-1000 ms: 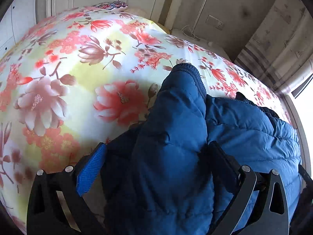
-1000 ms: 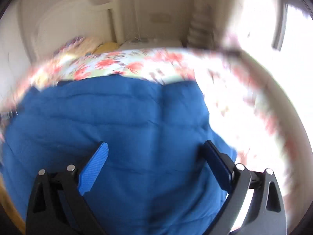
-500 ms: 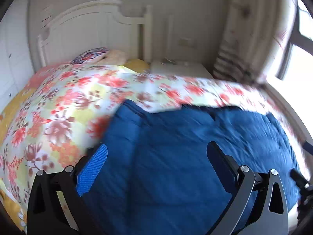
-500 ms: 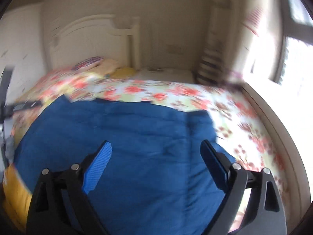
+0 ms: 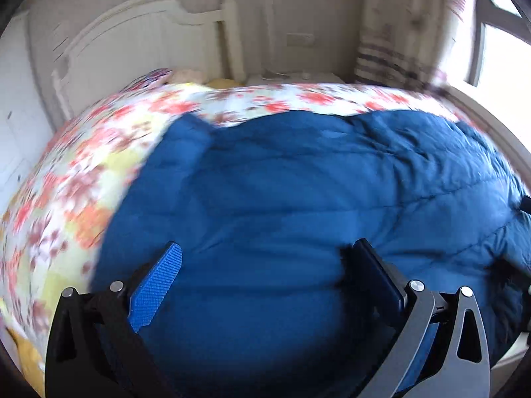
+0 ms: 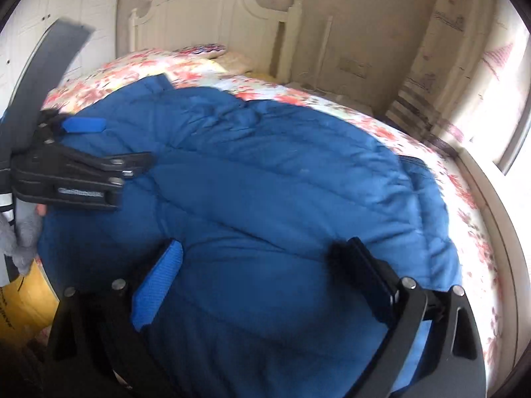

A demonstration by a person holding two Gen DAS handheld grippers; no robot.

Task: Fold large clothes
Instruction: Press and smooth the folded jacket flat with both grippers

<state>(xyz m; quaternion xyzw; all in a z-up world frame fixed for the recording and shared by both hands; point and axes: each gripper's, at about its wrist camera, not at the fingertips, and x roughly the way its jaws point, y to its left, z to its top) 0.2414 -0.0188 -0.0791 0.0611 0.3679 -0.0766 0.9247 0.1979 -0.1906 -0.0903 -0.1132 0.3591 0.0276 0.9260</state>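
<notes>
A large blue quilted jacket (image 5: 298,192) lies spread across the floral bedspread (image 5: 83,172), its sleeve laid over the body. My left gripper (image 5: 265,265) hovers open over the jacket's near part, with fabric below the fingers and nothing pinched. In the right wrist view the same jacket (image 6: 282,172) fills the middle. My right gripper (image 6: 259,265) is open just above its near hem. The left gripper (image 6: 89,146) shows there at the jacket's left edge, jaws apart. The left wrist view is motion-blurred.
A white headboard (image 6: 212,10) and pillows (image 6: 205,49) stand at the far end of the bed. A striped curtain (image 5: 388,63) and bright window (image 6: 511,106) lie to the right. A yellow box (image 6: 20,301) and a grey sleeve (image 6: 23,242) sit at the bed's left edge.
The left gripper let go of the sleeve fold and pulled back, then dropped closer over the jacket. The right view swung left, bringing the left gripper into sight.
</notes>
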